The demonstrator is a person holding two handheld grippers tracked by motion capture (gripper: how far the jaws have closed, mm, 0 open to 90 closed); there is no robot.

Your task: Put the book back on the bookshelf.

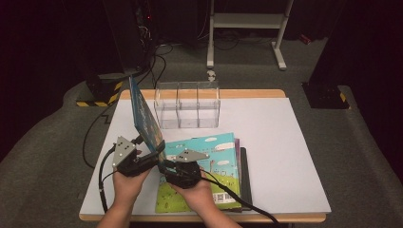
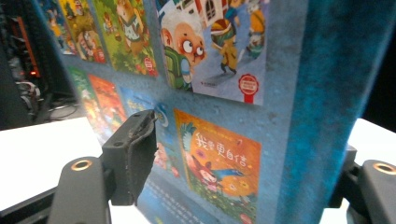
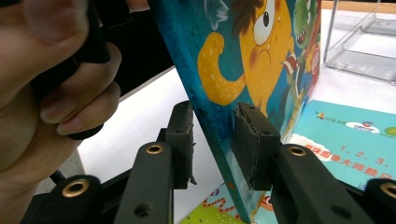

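**Book standing on its edge**

Book time at the white table (image 1: 280,142). A thin blue picture book with cartoon animals on its cover (image 1: 145,118) stands up on its bottom edge, near the left side of the table. Its long side runs from the person toward the far end, and its top leans a little to the left. The front cover, with a yellow one-eyed monster, faces right.

The left gripper (image 1: 142,159) has the book's near end between its jaws. One pad sits just beside the back cover, and I cannot tell if it presses. The right gripper (image 1: 166,166) is at the book's bottom corner. Its right pad touches the front cover, and its left pad stands a little apart from the book, so these tongs are spread. The two hands are close together, almost touching.

A stack of flat picture books with a light blue and green top cover (image 1: 209,171) lies just to the right of the standing book. A clear plastic box with three open slots (image 1: 187,104) sits at the far edge, near the book's far end. The right half of the table is bare and wide. Grey carpet (image 1: 361,142) lies all around, and the room behind is dark.
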